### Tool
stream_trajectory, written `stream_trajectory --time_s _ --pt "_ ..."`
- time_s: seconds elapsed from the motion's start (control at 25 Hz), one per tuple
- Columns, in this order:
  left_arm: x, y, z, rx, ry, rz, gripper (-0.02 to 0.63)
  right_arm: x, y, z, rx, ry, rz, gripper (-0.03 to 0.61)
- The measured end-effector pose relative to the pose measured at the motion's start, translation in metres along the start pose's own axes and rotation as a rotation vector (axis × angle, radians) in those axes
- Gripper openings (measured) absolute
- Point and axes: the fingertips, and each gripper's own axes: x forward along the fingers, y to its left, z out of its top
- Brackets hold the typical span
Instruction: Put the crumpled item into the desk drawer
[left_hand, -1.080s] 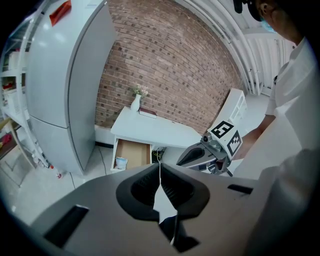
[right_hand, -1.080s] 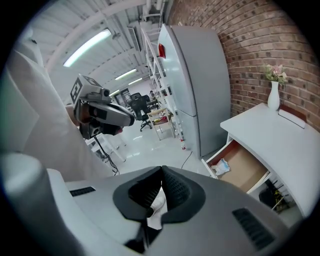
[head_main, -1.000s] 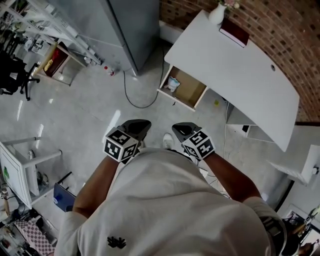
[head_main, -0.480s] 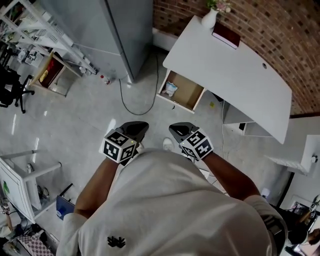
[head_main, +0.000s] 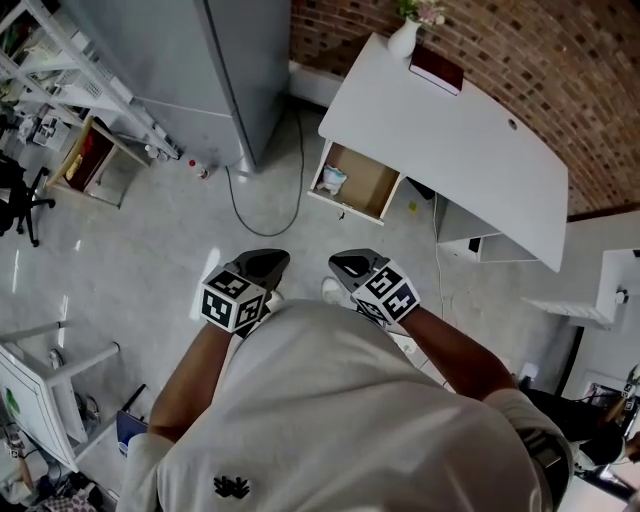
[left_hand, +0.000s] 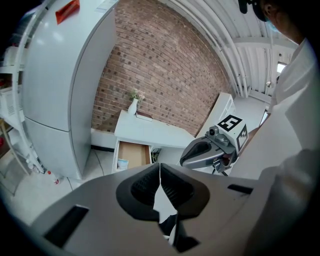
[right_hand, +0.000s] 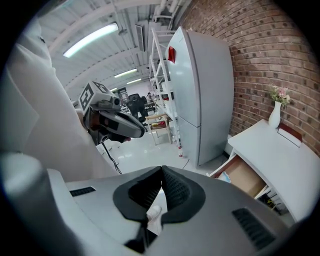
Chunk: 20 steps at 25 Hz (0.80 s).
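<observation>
The crumpled item (head_main: 333, 180) already lies inside the open drawer (head_main: 372, 188) of the desk (head_main: 450, 125), so I judge the placing done. My left gripper (head_main: 264, 264) and right gripper (head_main: 350, 268) are both clenched on nothing, close to my body and well apart from the desk. All that seems left is to step up to the desk and push the drawer shut.

Drawer (head_main: 372, 183): light wood inside, white front, pulled wide open.
Crumpled item (head_main: 333, 179): pale bluish wad, lying in the drawer's left end.
</observation>
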Motion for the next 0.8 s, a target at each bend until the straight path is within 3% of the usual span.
stream_trajectory --time_s 0.8 --pt "-0.065 0.056 -0.051 -0.003 0.032 -0.053 0.025 0.063 0.068 0.022 0.015 0.033 -0.047 0.028"
